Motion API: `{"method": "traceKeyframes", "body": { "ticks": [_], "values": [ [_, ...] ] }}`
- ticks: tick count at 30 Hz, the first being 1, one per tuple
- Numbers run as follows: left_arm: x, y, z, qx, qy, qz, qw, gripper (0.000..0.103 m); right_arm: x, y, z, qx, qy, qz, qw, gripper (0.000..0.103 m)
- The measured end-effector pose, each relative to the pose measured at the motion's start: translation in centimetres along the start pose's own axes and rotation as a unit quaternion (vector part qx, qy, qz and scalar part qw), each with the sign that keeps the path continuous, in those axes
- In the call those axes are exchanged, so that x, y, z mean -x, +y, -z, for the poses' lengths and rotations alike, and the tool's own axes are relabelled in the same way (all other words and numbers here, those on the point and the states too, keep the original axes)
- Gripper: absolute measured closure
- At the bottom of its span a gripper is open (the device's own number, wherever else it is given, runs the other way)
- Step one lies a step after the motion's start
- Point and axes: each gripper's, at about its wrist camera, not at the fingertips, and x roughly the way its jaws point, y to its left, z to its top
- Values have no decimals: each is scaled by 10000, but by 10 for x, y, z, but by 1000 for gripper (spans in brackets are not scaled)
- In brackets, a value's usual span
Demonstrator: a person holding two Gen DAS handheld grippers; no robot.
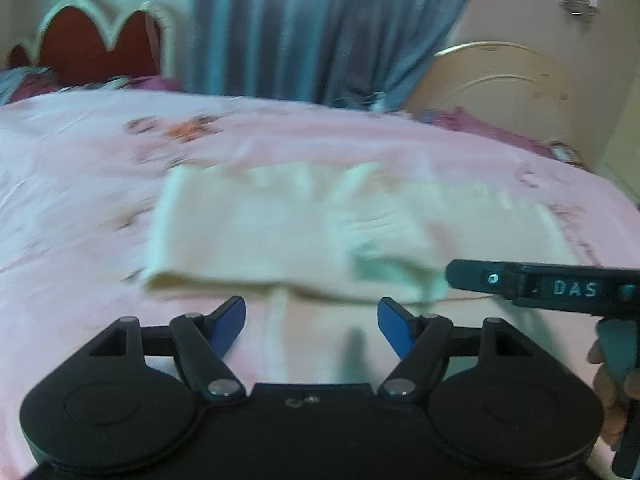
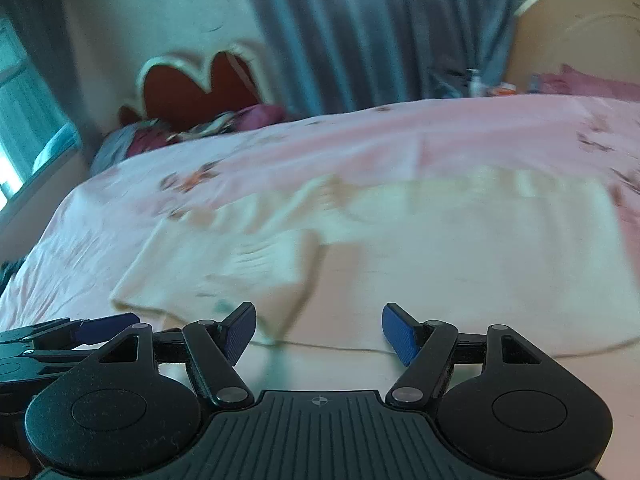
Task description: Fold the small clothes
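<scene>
A small cream garment point(image 1: 280, 232) lies spread on the pink bedsheet point(image 1: 80, 184), partly folded over itself, with a flap doubled back near its middle. My left gripper point(image 1: 312, 324) hovers just short of its near edge, blue pads wide apart, nothing between them. In the right wrist view the same garment point(image 2: 460, 256) fills the middle, and my right gripper point(image 2: 319, 334) stands open over its near hem, also holding nothing. The right gripper's finger point(image 1: 532, 284) reaches in from the right in the left wrist view. The left gripper's fingers point(image 2: 104, 326) show at the lower left of the right wrist view.
The bed has a red scalloped headboard point(image 1: 100, 36) at the far left and a cream footboard point(image 1: 504, 80) at the far right. Grey-blue curtains point(image 1: 320, 24) hang behind. Purple pillows point(image 2: 240, 120) lie near the headboard. A hand point(image 1: 612, 392) grips the right tool.
</scene>
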Motion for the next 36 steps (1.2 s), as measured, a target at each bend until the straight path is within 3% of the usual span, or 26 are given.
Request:
{"method": "traceKeyframes", "body": {
  "ticks": [7, 8, 9, 14, 18, 23, 29, 33, 36],
  "values": [
    [-11, 30, 2, 403, 100, -533, 9977, 35, -28, 27, 1, 518, 60, 267, 9983, 34],
    [-13, 33, 1, 472, 87, -541, 9974, 35, -29, 29, 1, 588, 39, 289, 9978, 58],
    [-15, 34, 0, 527, 61, -571, 9970, 35, -31, 29, 1, 619, 75, 286, 9976, 91],
    [-24, 36, -6, 645, -39, -670, 9957, 35, -18, 13, -8, 351, -179, 328, 9987, 94],
    [-26, 35, -5, 632, -94, -696, 9955, 36, 8, -14, -15, 50, -550, 616, 9966, 95],
    [-29, 32, -2, 434, -212, -685, 9965, 52, 26, -60, -15, -351, -546, 1012, 9928, 95],
    [-26, 20, -1, 144, -274, -528, 9981, 76, 43, -108, -2, -1168, -528, 1180, 9847, 95],
    [-26, 16, 1, 34, -248, -498, 9984, 81, 46, -127, 3, -1496, -359, 1178, 9810, 95],
    [-23, 18, 0, 36, -221, -478, 9986, 81, 56, -135, 6, -1573, -507, 1465, 9753, 94]
  ]
}}
